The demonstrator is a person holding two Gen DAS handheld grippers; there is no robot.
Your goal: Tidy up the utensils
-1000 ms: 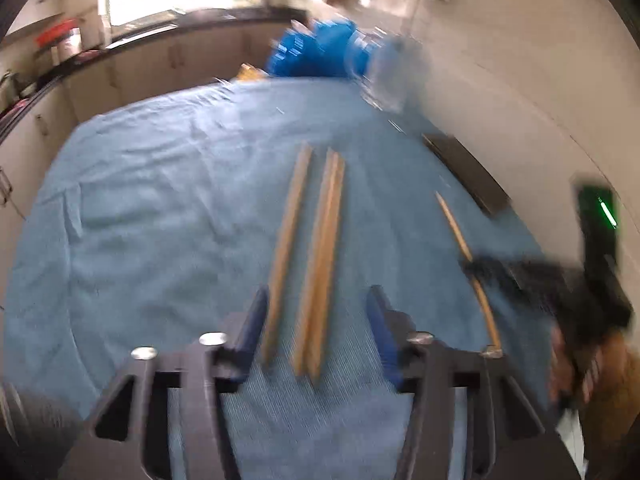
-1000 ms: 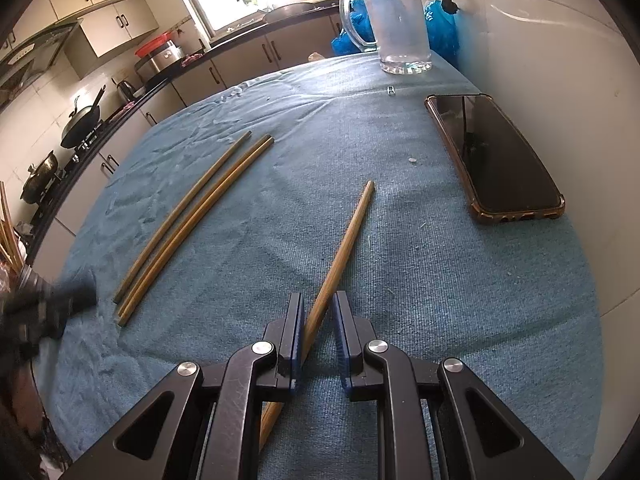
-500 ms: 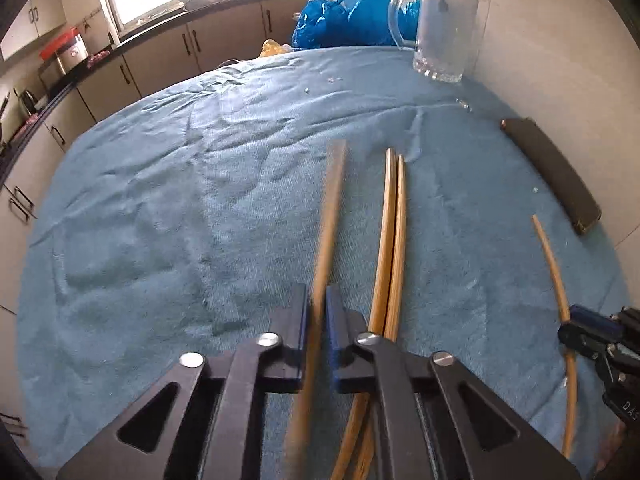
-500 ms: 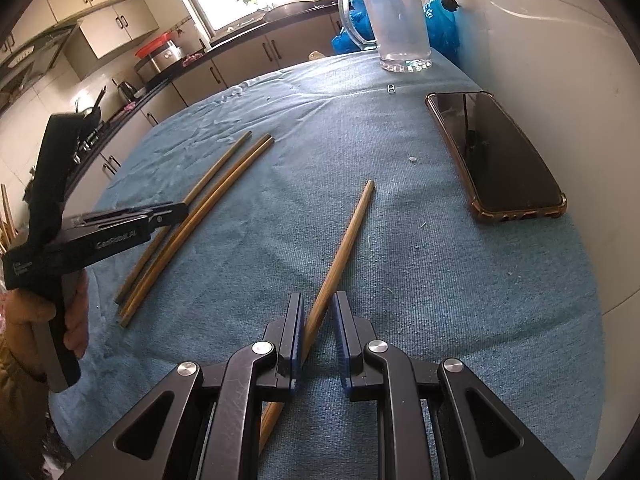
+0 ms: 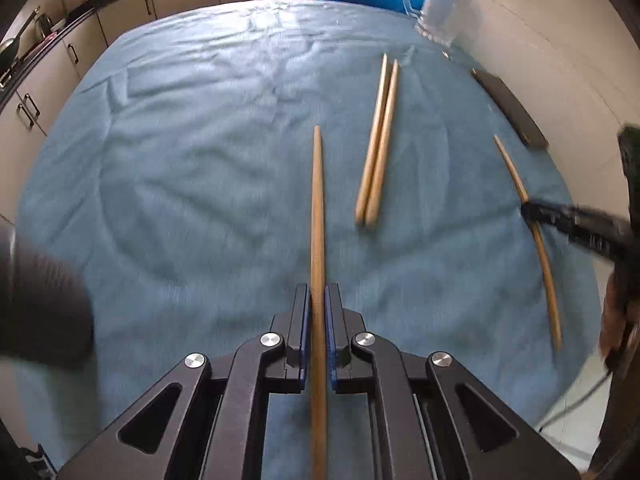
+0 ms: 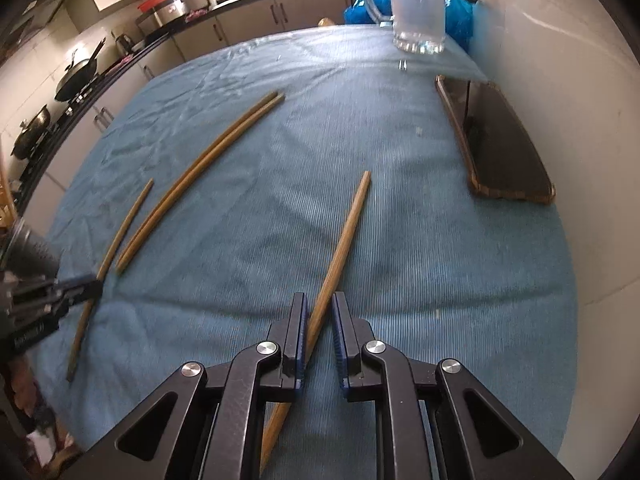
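Shifted: left tongs (image 5: 318,312), clenched on one slim bamboo chopstick (image 5: 317,208) pointing straight ahead; right tongs (image 6: 319,322) grasping another (image 6: 344,240).

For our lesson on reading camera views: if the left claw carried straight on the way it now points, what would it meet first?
Most likely the blue cloth. The left claw, shut on a chopstick, points steeply down at bare fabric; the chopstick's tip would probably touch first, though depth is unclear.

Both wrist cameras look steeply down, close over the blue-clothed tabletop (image 5: 180,184), apparently sharing its paired chopsticks (image 6: 200,168) and glass mug (image 6: 418,4).
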